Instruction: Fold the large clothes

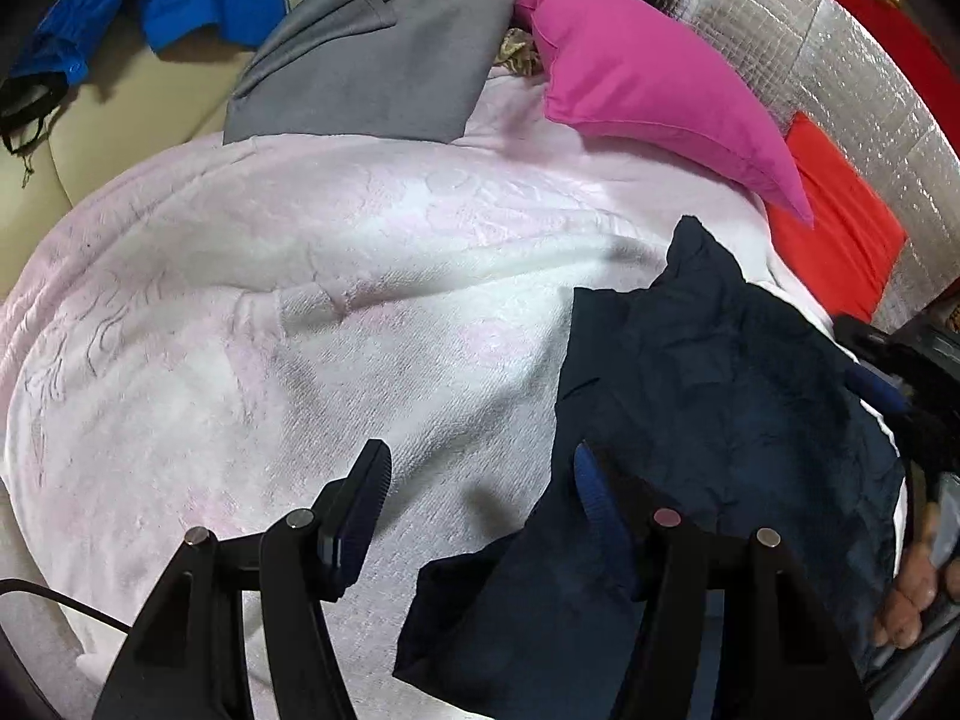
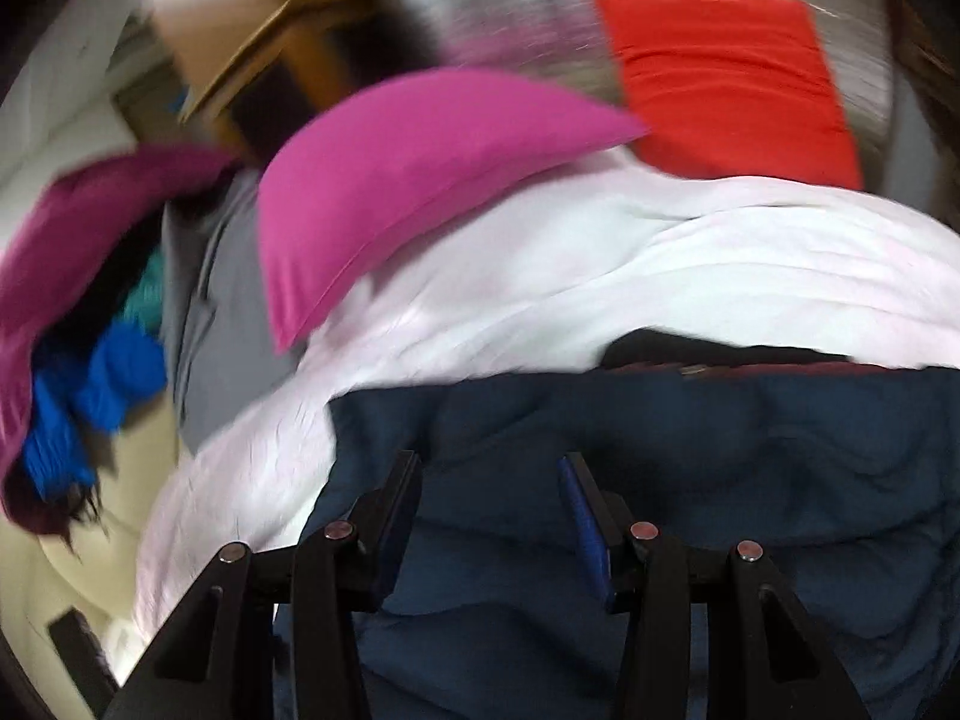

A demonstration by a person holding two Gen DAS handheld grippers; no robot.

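It is a home, probably a living room: a cream sofa (image 1: 126,114) carries a pale blanket (image 1: 300,312), a pink cushion (image 1: 648,90), a red cushion (image 1: 840,228) and loose clothes (image 1: 198,6).

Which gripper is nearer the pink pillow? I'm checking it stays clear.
Neither clearly. The left gripper and right gripper both sit well short of the pink pillow, over the navy garment.

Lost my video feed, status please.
Left gripper open, right gripper open, both empty. Crumpled navy garment unfolded on pale pink towel blanket. Nothing blocking.
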